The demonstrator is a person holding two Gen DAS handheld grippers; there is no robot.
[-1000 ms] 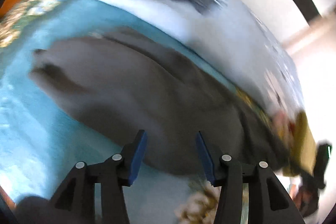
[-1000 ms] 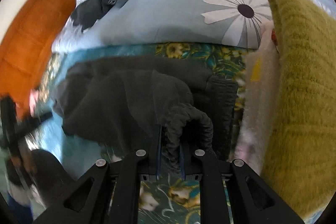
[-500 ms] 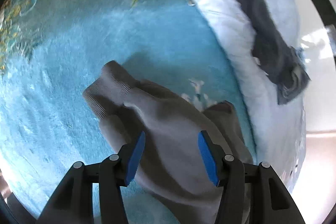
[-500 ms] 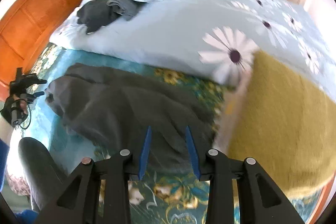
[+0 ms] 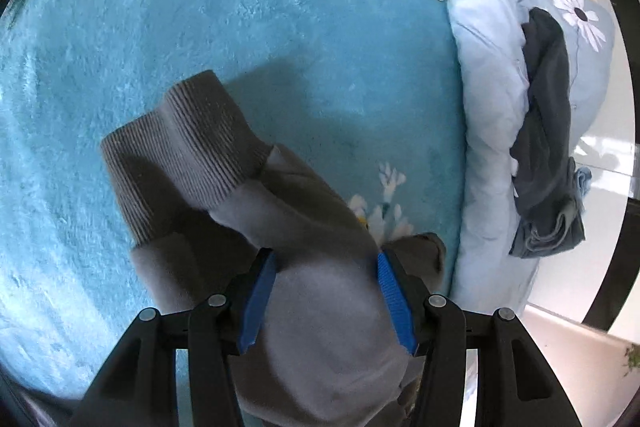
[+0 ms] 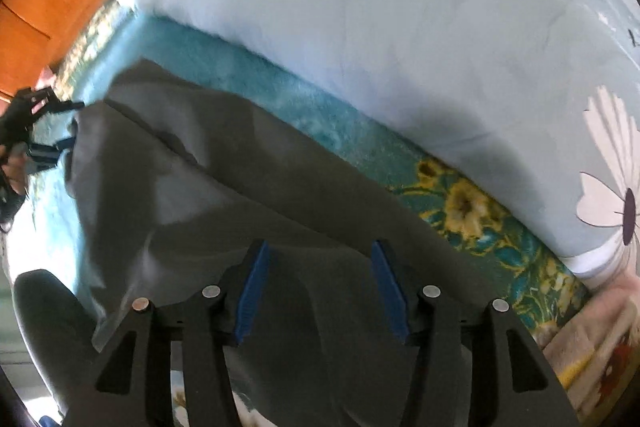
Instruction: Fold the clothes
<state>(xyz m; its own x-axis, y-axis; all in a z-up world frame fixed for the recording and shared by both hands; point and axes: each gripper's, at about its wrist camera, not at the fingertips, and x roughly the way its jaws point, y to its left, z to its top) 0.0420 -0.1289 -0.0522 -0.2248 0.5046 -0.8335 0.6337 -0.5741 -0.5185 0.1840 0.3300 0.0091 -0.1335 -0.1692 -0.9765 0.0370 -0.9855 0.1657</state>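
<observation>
A grey sweatshirt [image 6: 248,195] is seen spread on a teal blanket [image 5: 200,7] on the bed, its long axis running from the ribbed cuffs [image 5: 180,147] at the left side to the body of the garment under the right-hand tool. The left gripper [image 5: 326,303] is shown spread wide, its blue pads [image 5: 256,303] set on either side of a bunched sleeve that fills the gap between them; the cloth is straddled and touched by the pads, but no pinch is made. The right gripper [image 6: 320,291] is likewise held apart, poised just above the flat grey fabric with nothing caught between its pads. The cuffs are found directly ahead of the left gripper, pointing away from it, so the left hand is judged the nearer one for the sleeve end, while the broad body lies forward and to the left of the right gripper. A fold along that long axis is judged likely to depend on the sleeve being gripped first. A pale blue daisy-print quilt [image 6: 400,27] is seen lying alongside the sweatshirt, with dark clothing [image 5: 548,131] heaped on it, well apart from both tools.
</observation>
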